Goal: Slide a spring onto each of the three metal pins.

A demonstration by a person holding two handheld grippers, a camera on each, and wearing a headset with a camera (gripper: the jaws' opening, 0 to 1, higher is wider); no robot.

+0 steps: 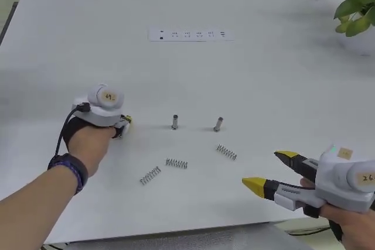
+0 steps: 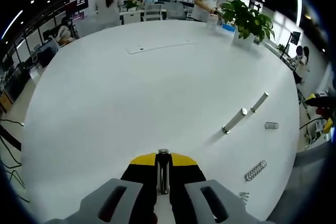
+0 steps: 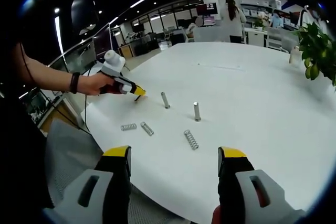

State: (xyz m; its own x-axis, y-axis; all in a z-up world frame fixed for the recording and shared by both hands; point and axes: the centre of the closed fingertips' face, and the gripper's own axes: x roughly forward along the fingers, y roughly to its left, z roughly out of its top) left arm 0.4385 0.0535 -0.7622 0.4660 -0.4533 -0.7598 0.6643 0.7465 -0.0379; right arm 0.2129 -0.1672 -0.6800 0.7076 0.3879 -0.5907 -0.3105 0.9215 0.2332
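Though hidden overhead, pin (image 2: 164,174) between left tongs (image 2: 163,157)

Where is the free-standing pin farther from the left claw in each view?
Head view: far pin at centre, right of the other pin.
Left gripper view: right of middle, beyond the other pin.
Right gripper view: centre, behind a spring.
Shared landmark: potted plant on the table.

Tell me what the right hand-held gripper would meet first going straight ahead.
Probably the nearest spring, roughly centred ahead of the right hand-held gripper; a pin stands just beyond it. Gripper height is unclear.
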